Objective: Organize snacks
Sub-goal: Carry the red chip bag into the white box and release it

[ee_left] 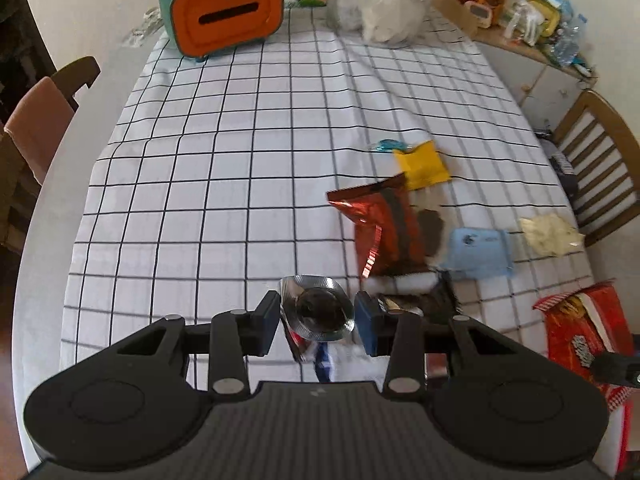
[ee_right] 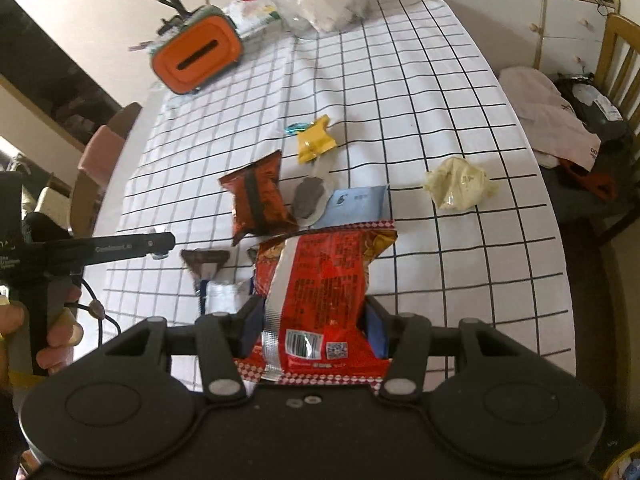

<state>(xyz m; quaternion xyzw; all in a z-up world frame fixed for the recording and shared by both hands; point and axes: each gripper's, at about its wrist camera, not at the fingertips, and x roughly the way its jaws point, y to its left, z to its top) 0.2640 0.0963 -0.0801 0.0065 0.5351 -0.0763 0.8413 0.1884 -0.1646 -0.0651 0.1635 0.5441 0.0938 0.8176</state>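
The lower part of the silver round-windowed packet (ee_left: 318,312) is hidden behind the left gripper (ee_left: 318,322), and what lies beneath it is blurred. The dark wrapper (ee_left: 416,302) beside it is partly covered by the blue finger pad (ee_left: 368,322). The large red snack bag (ee_left: 584,332) is cut off toward the right edge of the left wrist view. In the right wrist view, the bag's bottom edge is hidden by the right gripper (ee_right: 312,330), and its print is too small to be read. The blue packet (ee_right: 356,204) is overlapped by the bag's top edge.
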